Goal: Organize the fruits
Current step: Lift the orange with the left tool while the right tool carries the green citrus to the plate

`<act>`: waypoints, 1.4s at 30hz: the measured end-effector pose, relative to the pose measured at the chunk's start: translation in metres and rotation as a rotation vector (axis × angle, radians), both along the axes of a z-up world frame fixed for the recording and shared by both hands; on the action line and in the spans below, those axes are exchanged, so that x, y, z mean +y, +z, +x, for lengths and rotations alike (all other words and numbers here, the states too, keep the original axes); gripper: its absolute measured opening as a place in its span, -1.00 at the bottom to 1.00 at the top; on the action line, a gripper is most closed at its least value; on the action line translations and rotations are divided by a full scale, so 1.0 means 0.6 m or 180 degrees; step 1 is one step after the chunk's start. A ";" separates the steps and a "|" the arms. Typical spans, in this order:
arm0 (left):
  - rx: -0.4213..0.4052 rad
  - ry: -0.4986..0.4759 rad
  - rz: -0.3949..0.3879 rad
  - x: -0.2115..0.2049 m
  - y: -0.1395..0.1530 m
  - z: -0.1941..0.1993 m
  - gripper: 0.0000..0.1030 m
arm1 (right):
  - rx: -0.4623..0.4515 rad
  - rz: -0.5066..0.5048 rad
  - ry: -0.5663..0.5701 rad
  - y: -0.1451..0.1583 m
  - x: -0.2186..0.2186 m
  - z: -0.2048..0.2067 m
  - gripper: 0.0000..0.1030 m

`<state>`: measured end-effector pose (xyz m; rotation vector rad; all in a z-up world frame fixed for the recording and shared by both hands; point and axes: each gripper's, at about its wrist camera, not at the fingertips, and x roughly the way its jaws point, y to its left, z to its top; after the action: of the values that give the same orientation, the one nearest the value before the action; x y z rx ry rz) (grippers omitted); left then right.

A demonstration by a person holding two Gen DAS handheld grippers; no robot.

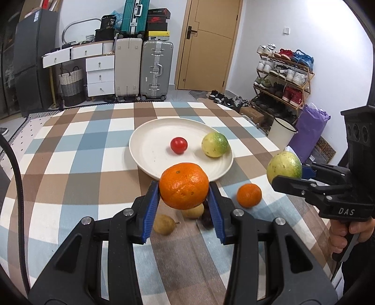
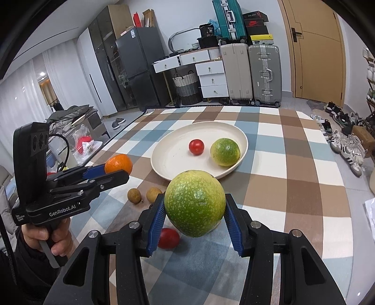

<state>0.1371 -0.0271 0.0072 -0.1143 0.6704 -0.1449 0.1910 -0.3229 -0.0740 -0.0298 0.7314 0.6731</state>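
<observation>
Clamped between the blue ribbed pads of the left gripper (image 1: pixel 185 187): a large mandarin (image 1: pixel 184 185), bright orange, pitted skin with a few dark specks, lifted clear of the checked tabletop (image 1: pixel 77 150); gripped in the jaws of the right gripper (image 2: pixel 194 211): a round green passion fruit (image 2: pixel 195 203), mottled with pale yellow flecks, yellower toward one side, likewise off the cloth. On the white plate (image 1: pixel 150 150) beyond: a glossy red cherry tomato (image 1: pixel 178 145) and a second green-yellow passion fruit (image 1: pixel 215 144), apart from each other. On the tabletop near the plate's front rim: a smaller mandarin (image 1: pixel 249 195), two tan longans (image 2: pixel 134 196) side by side, a dark red fruit (image 2: pixel 168 238) partly hidden behind a pad. Readable: "GenRobot.AI" on the left gripper's body, "DAS" on the right gripper's; a Nike swoosh on a red shoebox (image 2: pixel 254 23) stacked above the suitcases (image 2: pixel 264 72).
</observation>
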 end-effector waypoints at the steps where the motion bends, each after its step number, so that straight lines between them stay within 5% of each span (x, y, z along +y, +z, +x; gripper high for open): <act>1: -0.0002 0.0000 0.0018 0.000 0.001 0.007 -0.26 | -0.0010 0.0005 0.0000 0.001 0.001 0.003 -0.04; 29: -0.0079 0.0169 0.0173 0.038 -0.008 0.161 -0.26 | -0.0147 0.0153 0.0094 0.035 0.050 0.116 -0.04; 42: -0.0024 0.0225 0.0210 0.040 -0.046 0.180 -0.26 | -0.0019 0.0136 0.0150 -0.009 0.080 0.163 -0.04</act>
<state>0.2453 -0.0030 -0.0204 -0.0740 0.6621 -0.0551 0.2889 -0.2747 -0.0792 -0.0100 0.7120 0.7332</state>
